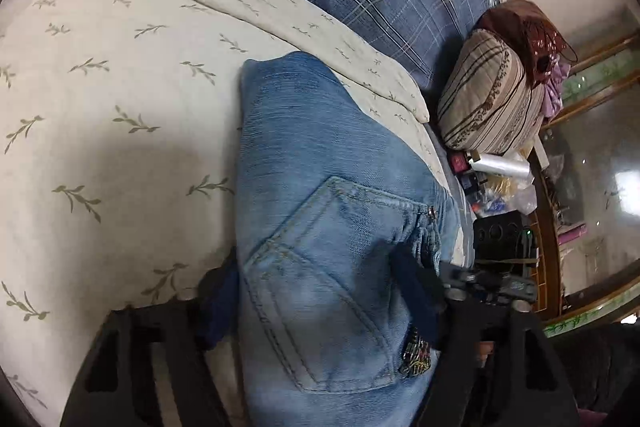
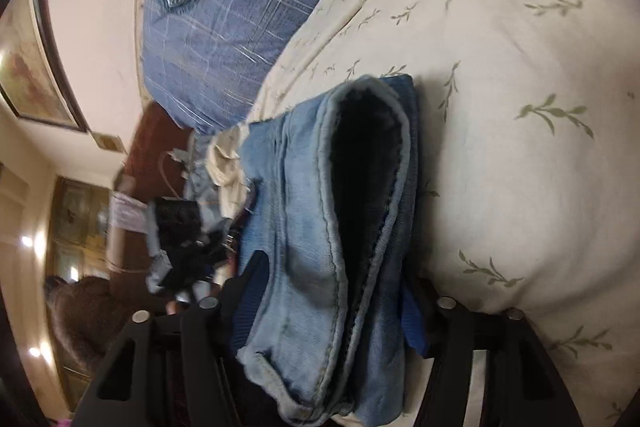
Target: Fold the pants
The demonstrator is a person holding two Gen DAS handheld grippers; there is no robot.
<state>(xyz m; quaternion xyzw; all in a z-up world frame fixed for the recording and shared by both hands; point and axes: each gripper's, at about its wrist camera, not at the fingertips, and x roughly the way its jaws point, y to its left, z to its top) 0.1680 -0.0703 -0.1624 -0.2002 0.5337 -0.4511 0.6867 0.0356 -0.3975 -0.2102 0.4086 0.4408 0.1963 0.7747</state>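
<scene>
Gripping folded jeans [image 1: 320, 187] at both ends over a leaf-print quilt [image 1: 120, 107].

Left gripper [image 1: 316, 303] clamps the pocket end, right gripper [image 2: 328, 311] the hem end (both pinching denim); the fold looks nearly finished, and next calls for lowering it flat.

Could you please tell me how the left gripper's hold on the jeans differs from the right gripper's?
The left gripper clamps the jeans at the flat seat, across a back pocket; the right gripper clamps bunched hems with a leg opening gaping. Both are shut on denim over the leaf-print quilt.
</scene>
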